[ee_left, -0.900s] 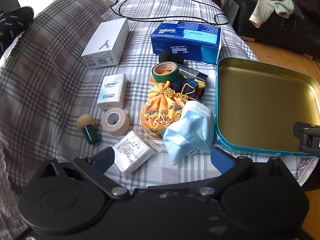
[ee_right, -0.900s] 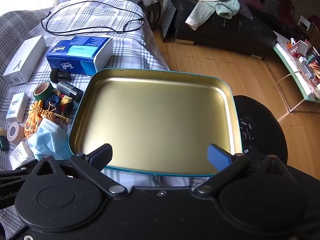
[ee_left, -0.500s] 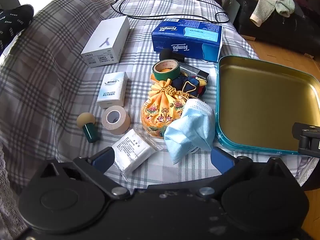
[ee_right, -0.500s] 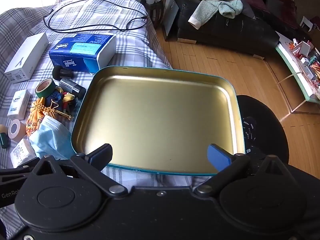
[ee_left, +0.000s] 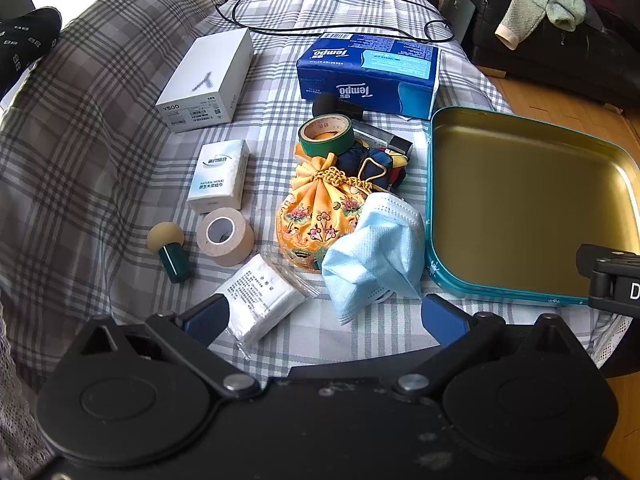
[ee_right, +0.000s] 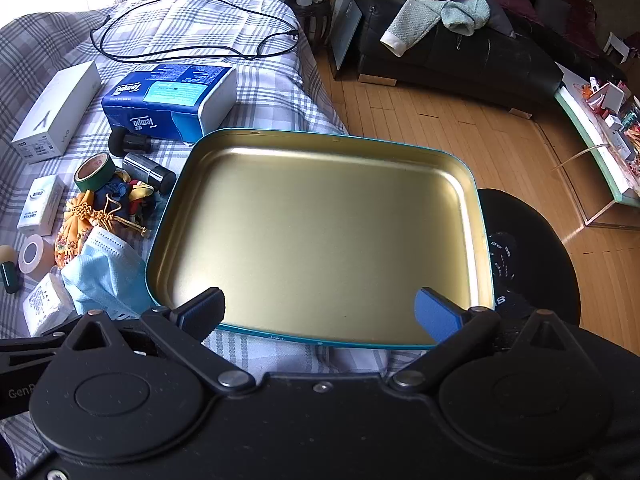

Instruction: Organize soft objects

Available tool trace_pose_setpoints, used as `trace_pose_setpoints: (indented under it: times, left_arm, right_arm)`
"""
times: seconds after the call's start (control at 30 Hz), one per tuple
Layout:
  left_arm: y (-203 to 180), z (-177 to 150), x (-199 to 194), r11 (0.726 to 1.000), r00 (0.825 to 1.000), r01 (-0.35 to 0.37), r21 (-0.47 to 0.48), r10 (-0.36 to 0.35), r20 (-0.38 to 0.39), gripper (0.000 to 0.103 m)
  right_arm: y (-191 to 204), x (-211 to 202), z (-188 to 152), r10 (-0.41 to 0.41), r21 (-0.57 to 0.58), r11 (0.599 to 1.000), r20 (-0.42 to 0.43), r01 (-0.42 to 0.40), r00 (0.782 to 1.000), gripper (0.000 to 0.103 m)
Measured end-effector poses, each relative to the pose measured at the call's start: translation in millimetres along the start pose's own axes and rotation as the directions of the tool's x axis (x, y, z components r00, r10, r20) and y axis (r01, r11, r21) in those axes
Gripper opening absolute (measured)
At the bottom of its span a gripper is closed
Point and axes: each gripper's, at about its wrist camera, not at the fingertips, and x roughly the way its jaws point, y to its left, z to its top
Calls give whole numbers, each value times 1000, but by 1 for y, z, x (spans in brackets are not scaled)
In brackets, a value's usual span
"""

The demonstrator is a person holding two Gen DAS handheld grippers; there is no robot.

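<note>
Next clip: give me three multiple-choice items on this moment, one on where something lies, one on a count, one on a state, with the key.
1. Where does the blue face mask lie?
A. inside the tin tray
B. against the embroidered pouch, beside the tin tray
C. on the tissue pack

2. How many tape rolls are on the cloth?
A. one
B. two
C. four

3. How is the left gripper?
A. open, holding nothing
B. shut on the mask
C. shut on the pouch

Key: B, the mask overlaps the pouch, outside the tray rim; B, one green roll and one beige roll; A, its fingers stand wide apart.
</note>
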Motion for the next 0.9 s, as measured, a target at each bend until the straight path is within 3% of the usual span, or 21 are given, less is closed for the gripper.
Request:
trace_pose_setpoints:
  times: [0.9]
  left_arm:
    - [0, -1, 2, 1000, 1000, -2, 0, 2, -5, 103]
  right_arm:
    - [7, 1, -3, 0, -7, 1000, -4, 0, 1000, 97]
